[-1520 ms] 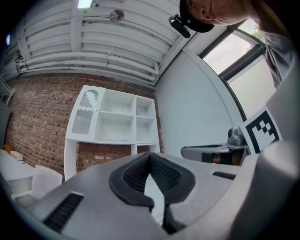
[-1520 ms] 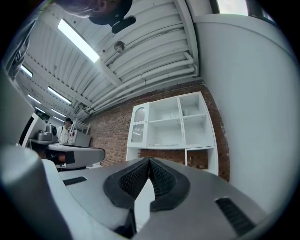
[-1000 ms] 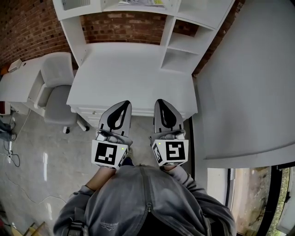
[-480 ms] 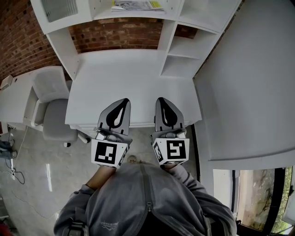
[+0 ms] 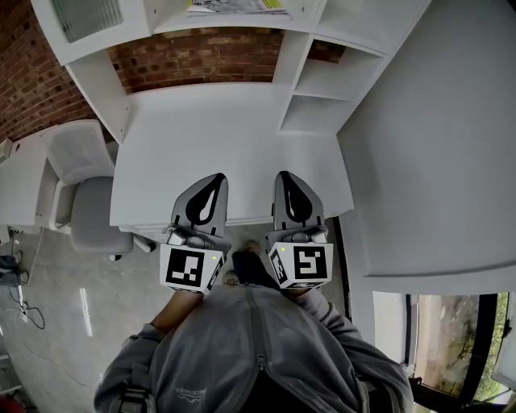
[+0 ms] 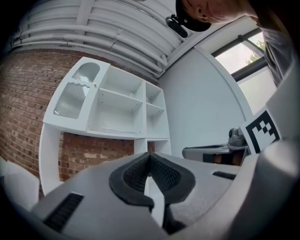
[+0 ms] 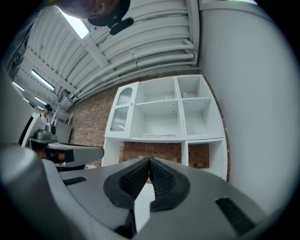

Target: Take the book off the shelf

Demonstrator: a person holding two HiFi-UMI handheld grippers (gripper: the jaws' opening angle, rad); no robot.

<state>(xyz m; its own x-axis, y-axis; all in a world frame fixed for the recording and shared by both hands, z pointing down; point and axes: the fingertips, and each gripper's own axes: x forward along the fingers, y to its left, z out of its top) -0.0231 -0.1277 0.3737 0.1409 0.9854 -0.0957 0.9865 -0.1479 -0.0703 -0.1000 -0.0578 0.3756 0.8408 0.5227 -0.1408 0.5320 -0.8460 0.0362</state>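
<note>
The book (image 5: 234, 6) lies flat on the middle shelf of the white hutch above the desk (image 5: 210, 137), at the top edge of the head view. It shows as a thin flat shape (image 6: 112, 131) in the left gripper view and as a pale slab (image 7: 154, 135) in the right gripper view. My left gripper (image 5: 211, 179) and right gripper (image 5: 289, 177) hover side by side over the desk's front edge, well short of the shelf. Both point toward the hutch. The jaws of both are shut, with nothing between them.
A pale swivel chair (image 5: 85, 193) stands left of the desk. A red brick wall (image 5: 201, 56) lies behind the hutch. A frosted cabinet door (image 5: 85, 16) closes the hutch's left bay, and small open cubbies (image 5: 318, 101) fill its right side. A white partition (image 5: 435, 145) rises at the right.
The view has moved closer to the desk: desk and hutch have slid down and grown in the head view, the chair has shifted left. Both grippers stay shut, side by side.
</note>
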